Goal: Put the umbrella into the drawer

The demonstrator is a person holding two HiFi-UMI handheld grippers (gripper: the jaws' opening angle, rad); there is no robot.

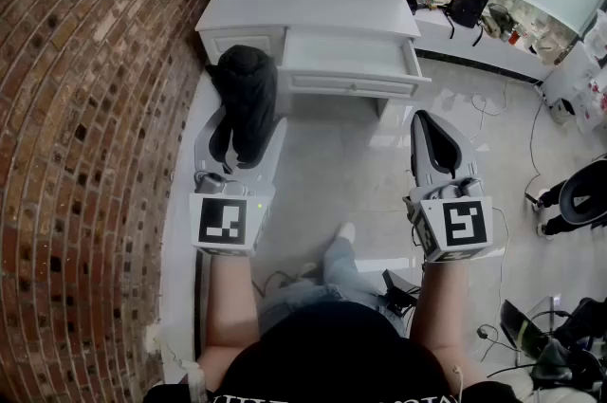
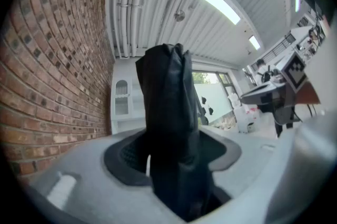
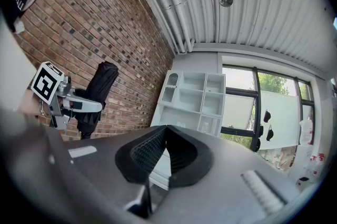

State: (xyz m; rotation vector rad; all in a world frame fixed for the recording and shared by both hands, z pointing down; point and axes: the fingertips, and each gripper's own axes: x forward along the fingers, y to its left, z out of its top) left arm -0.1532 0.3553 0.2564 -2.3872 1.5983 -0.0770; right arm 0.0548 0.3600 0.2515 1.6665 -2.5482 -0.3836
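Two grippers face the open drawer (image 1: 356, 86): the left gripper (image 1: 243, 140) is clamped on the folded black umbrella (image 1: 245, 88), held upright short of the drawer, and the right gripper (image 1: 427, 131) has its jaws together, empty. Transport appears to be the step in hand; the next move probably calls for carrying the umbrella forward and tipping it flat over the drawer.

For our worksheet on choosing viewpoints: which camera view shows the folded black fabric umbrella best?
The head view: most of the black umbrella shows, clamped between the jaws of the left gripper. The left gripper view crops it close up. The right gripper view shows it small, from the side.
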